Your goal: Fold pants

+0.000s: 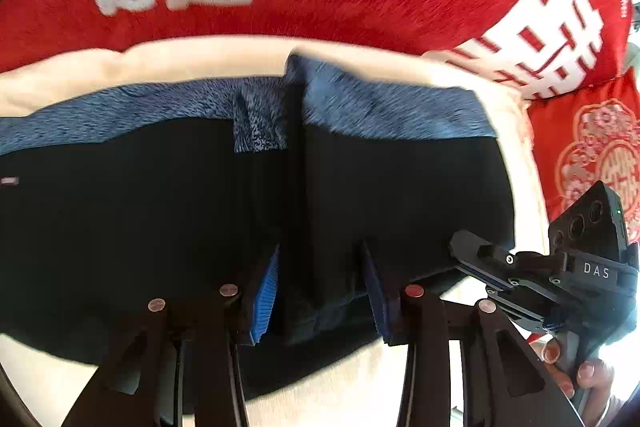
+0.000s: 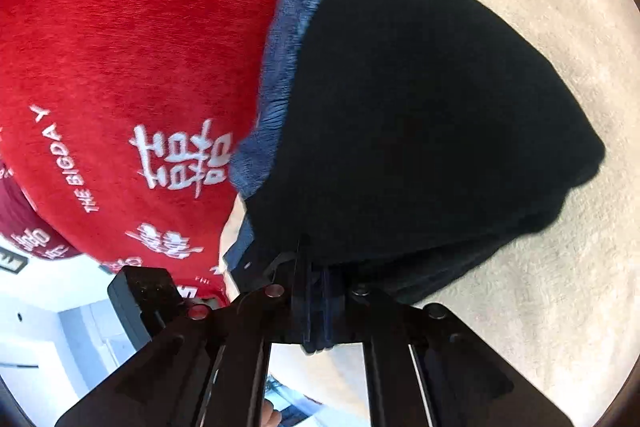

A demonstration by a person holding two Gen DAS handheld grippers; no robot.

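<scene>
Black pants (image 1: 168, 219) with a mottled blue waistband lie spread across a cream-coloured bed cover (image 1: 120, 67), filling the middle of the left wrist view. A small pale label is sewn on the black cloth at the far left edge, too small to read. The left tool (image 1: 320, 287) sits at the near edge of the pants with its blue ribbed pads apart, a raised fold of black fabric standing between them; whether the pads touch the cloth cannot be told. At the lower right of that view the right tool (image 1: 480, 267) reaches onto the pants' right edge, its black body printed with the white letters "DAS", and a hand with painted nails holds its handle. In the right wrist view the right tool (image 2: 316, 291) is closed together, clamped on a bunched edge of the pants (image 2: 420, 115), which hang forward from it over the cream cover. Behind the pants lies a red cushion (image 2: 120, 67) embroidered in white with Chinese double-happiness characters and the English words "THE BIGDAY". A second red cushion (image 1: 592, 155) with a white floral pattern sits at the right of the left wrist view.
</scene>
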